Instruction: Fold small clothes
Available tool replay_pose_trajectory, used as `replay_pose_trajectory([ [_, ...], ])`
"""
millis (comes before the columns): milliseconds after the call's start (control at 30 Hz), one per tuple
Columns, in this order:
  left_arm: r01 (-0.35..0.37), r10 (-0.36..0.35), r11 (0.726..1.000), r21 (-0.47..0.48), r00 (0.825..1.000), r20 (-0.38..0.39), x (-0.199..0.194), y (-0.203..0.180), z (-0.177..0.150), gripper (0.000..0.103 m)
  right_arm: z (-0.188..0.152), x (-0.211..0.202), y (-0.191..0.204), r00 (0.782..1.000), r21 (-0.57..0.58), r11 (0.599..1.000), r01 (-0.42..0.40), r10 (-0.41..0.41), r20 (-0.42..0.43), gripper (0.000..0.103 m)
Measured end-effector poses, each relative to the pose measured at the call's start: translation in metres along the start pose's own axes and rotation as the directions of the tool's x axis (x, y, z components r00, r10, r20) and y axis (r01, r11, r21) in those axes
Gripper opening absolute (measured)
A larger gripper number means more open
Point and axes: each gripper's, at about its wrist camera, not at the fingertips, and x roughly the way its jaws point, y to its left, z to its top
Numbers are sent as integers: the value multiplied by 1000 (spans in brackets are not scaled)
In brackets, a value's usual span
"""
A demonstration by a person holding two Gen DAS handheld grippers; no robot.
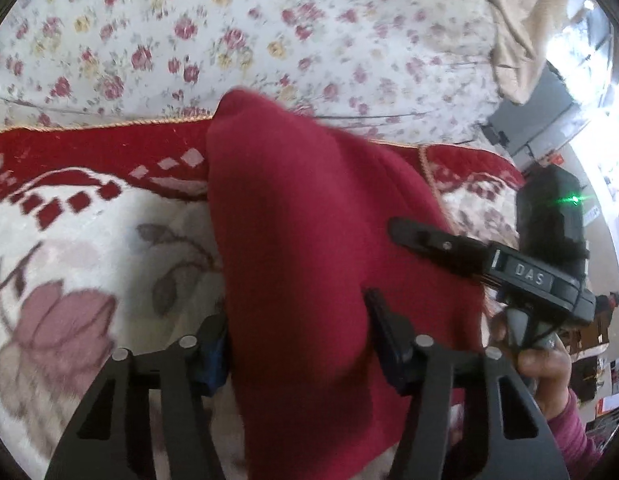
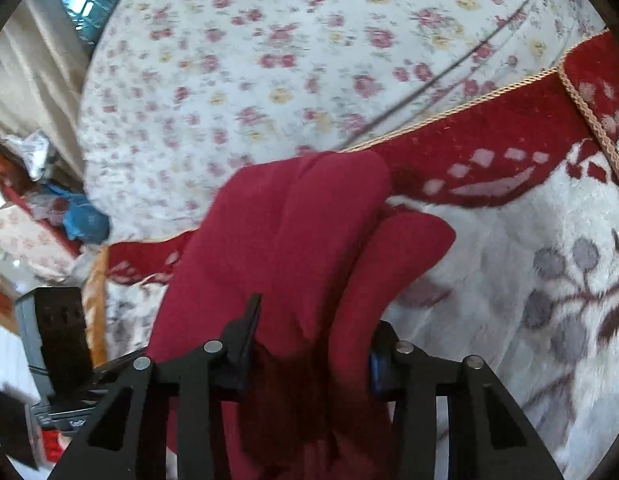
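Red cloth point(image 1: 301, 240) hangs bunched between both tongs, lifted over a red-and-white blanket point(image 1: 89, 240) on a floral sheet point(image 1: 269, 32). Left tongs point(image 1: 297, 344) clamp its near edge, fabric filling the gap. Right tongs point(image 2: 313, 344) likewise grip a fold of the cloth. A hand point(image 1: 545, 364) holds the right tongs' handle.

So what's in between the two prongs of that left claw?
The red garment runs between the left gripper fingers; the left wrist view shows it.
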Motion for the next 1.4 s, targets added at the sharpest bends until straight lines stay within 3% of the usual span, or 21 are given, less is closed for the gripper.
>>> replay_pose_trajectory([
  [167, -74, 74, 997, 7, 997, 32, -52, -3, -47, 58, -34, -5, 36, 996, -53, 996, -74, 71, -59, 49],
  [233, -107, 107, 994, -9, 994, 25, -57, 2, -68, 58, -51, 4, 43, 995, -90, 995, -48, 39, -93, 54],
  [267, -131, 131, 991, -15, 991, 14, -55, 5, -78, 58, -60, 9, 44, 994, -108, 994, -5, -7, -110, 64],
  [333, -166, 166, 986, -35, 986, 0, -50, 13, -97, 62, -72, 11, 43, 989, -132, 989, 60, -77, -124, 73],
  [400, -169, 172, 983, -71, 984, 39, -52, 18, -106, 70, -77, -2, 41, 989, -106, 993, 56, -69, -128, 73],
  [433, -181, 186, 979, -88, 981, 49, -55, 19, -108, 77, -78, -13, 41, 991, -97, 993, 61, -72, -110, 73],
  [567, -244, 252, 965, -93, 963, 94, -66, 17, -110, 84, -88, -57, 63, 994, -186, 977, 104, -108, -14, 73],
  [700, -330, 336, 942, -65, 929, 153, -74, 8, -111, 86, -106, -83, 101, 1000, -297, 955, -10, 11, 2, 73],
  [767, -354, 360, 933, -68, 918, 166, -77, 6, -110, 86, -117, -81, 117, 999, -353, 935, -33, 31, -11, 72],
  [933, -399, 407, 913, -77, 896, 177, -87, 8, -112, 86, -146, -48, 123, 993, -451, 890, 64, -101, -59, 65],
  [1033, -426, 433, 901, -75, 882, 188, -93, 8, -115, 86, -154, -31, 105, 969, -434, 880, 191, -240, -58, 55],
  [1267, -434, 445, 896, -100, 869, 216, -105, 7, -118, 86, -161, -37, 100, 960, -412, 880, 234, -275, -42, 56],
  [1400, -447, 457, 889, -99, 858, 233, -110, 2, -119, 86, -158, -52, 109, 965, -374, 896, 238, -261, -10, 65],
])
